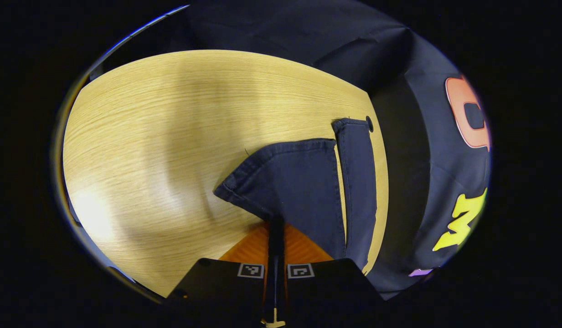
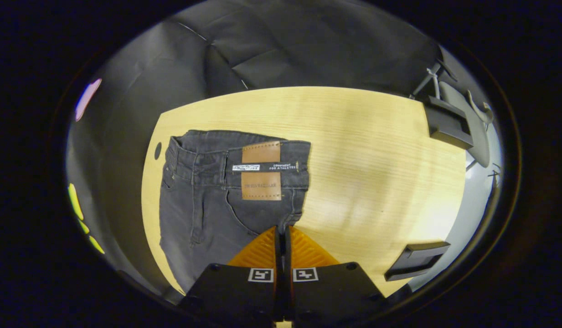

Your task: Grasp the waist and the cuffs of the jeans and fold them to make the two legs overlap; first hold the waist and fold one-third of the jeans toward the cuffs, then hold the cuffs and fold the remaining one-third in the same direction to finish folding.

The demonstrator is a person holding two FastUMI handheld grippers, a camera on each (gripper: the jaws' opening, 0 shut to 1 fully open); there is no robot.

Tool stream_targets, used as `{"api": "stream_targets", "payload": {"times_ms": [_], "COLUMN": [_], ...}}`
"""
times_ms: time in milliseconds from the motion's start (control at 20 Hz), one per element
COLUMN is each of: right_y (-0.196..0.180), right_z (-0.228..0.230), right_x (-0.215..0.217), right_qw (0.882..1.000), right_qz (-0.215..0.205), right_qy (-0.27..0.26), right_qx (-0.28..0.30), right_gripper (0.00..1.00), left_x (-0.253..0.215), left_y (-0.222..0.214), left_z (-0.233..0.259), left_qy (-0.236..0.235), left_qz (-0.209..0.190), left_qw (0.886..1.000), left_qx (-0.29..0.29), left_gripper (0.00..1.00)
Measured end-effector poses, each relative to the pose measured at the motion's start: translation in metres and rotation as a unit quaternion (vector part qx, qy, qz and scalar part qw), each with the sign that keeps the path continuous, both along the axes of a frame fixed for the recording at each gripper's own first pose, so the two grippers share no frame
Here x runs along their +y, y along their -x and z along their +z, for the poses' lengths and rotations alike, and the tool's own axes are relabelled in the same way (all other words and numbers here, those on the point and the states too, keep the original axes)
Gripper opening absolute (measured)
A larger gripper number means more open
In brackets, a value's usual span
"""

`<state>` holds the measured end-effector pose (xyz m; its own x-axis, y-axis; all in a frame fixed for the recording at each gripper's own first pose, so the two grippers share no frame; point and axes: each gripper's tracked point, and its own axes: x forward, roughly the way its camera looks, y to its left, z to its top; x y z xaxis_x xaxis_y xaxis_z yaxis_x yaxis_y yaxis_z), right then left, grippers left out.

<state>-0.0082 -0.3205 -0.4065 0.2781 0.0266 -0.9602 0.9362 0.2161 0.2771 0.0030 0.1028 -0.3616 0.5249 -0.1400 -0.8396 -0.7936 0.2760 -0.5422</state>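
Observation:
Dark jeans lie on a pale wooden table [image 1: 171, 136]. In the left gripper view one leg's cuff [image 1: 285, 177] is raised and pulled leftward, and my left gripper [image 1: 276, 225] is shut on its near edge between the orange fingers [image 1: 253, 248]. The other leg [image 1: 360, 182] lies flat along the table's right edge. In the right gripper view the waist [image 2: 235, 168] with its brown leather patch [image 2: 261, 171] faces the camera. My right gripper [image 2: 283, 232] is shut on the denim's right edge just below the waistband.
The table [image 2: 376, 159] stretches bare to the right of the waist. Two black holders [image 2: 447, 123] [image 2: 415, 259] sit at its right edge. A small dark hole [image 1: 369, 124] marks the table by the flat cuff. Black cloth walls stand close behind.

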Motion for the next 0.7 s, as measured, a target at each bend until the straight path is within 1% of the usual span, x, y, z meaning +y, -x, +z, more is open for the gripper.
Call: {"api": "stream_targets", "payload": {"times_ms": [100, 200, 300, 450, 600, 700], "right_y": [-0.001, -0.003, -0.008, -0.029, -0.058, -0.084], "right_z": [0.009, 0.024, 0.052, 0.090, 0.119, 0.133], "right_x": [0.000, 0.000, 0.002, 0.002, 0.006, 0.004], "right_qw": [1.000, 0.999, 0.998, 0.994, 0.990, 0.986], "right_qz": [0.008, 0.013, 0.014, 0.024, 0.041, 0.060], "right_qy": [-0.003, -0.006, -0.014, -0.017, -0.021, -0.015], "right_qx": [-0.009, -0.033, -0.063, -0.109, -0.136, -0.152], "right_gripper": [0.00, 0.01, 0.01, 0.00, 0.00, 0.01], "left_x": [0.001, 0.002, 0.002, 0.003, 0.009, 0.014], "left_y": [0.000, -0.003, -0.008, -0.017, -0.042, -0.065], "left_z": [0.014, 0.034, 0.051, 0.071, 0.099, 0.106], "left_qy": [0.007, 0.019, 0.035, 0.035, 0.047, 0.055], "left_qz": [0.001, 0.010, 0.021, 0.014, 0.018, 0.019], "left_qw": [1.000, 1.000, 0.999, 0.999, 0.998, 0.998], "left_qx": [-0.001, -0.010, -0.017, -0.019, -0.034, -0.033], "left_gripper": [0.04, 0.04, 0.04, 0.04, 0.04, 0.04]}}
